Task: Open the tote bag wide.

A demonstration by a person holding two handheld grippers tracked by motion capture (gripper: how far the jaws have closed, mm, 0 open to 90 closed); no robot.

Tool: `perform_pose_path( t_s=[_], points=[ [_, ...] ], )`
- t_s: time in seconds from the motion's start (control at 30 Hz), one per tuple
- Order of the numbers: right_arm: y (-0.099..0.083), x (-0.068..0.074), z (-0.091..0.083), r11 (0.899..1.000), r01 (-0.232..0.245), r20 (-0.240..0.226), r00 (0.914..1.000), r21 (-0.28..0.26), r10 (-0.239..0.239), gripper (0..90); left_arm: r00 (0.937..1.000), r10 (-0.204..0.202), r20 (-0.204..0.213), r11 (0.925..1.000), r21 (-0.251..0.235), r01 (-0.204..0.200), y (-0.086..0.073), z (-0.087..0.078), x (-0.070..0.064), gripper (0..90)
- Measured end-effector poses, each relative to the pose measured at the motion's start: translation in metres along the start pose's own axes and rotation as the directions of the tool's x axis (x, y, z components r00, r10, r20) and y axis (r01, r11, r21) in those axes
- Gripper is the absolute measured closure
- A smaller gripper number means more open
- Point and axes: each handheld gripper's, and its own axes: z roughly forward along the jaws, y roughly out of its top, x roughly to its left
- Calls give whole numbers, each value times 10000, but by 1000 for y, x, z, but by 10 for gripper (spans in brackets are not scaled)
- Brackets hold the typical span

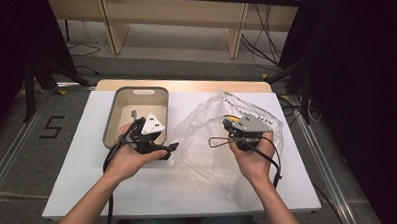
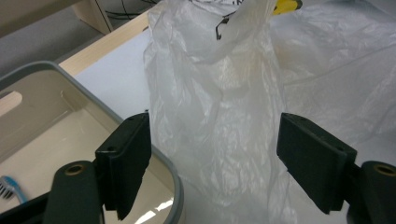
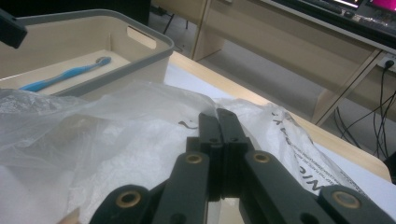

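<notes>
A crumpled clear plastic bag (image 1: 202,124) with black print lies on the white table (image 1: 88,161), right of a beige bin (image 1: 110,124) with a grey rim. My right gripper (image 1: 229,127) is shut on a fold of the plastic bag (image 3: 93,135); its jaws (image 3: 217,114) press flat together and the film stands up from the pinch. My left gripper (image 1: 168,150) is open at the bin's right side. In the left gripper view the raised bag (image 2: 219,93) hangs between the spread jaws of my left gripper (image 2: 215,128), apart from both. A blue toothbrush (image 3: 70,73) lies in the bin.
The bin's rim (image 2: 173,177) sits just under my left gripper's left jaw, with the toothbrush head (image 2: 10,186) inside. The table's wooden back edge (image 1: 185,85) runs behind bin and bag. Wooden furniture legs and cables stand on the floor beyond.
</notes>
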Motion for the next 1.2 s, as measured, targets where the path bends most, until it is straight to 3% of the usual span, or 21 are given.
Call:
perform_pose_path(
  t_s=[0.43, 0.77, 1.1, 1.2],
  points=[
    [-2, -3, -2, 10000, -94, 78, 9999, -33, 94, 900, 9963, -792, -330, 9968, -105, 789, -13, -15, 22, 236],
    [-2, -2, -1, 9998, -180, 47, 9998, 5, 180, 900, 9930, -1059, -519, 9944, -85, 1056, -16, -22, 35, 226],
    [-2, -2, -2, 9998, -208, 70, 9998, -31, 208, 900, 9855, -1438, -906, 9892, 139, 1456, -24, -21, 49, 235],
    [-2, -2, -2, 9998, -215, 63, 9997, -35, 216, 900, 9805, -1637, -1088, 9861, 96, 1657, -27, -22, 55, 238]
  ],
)
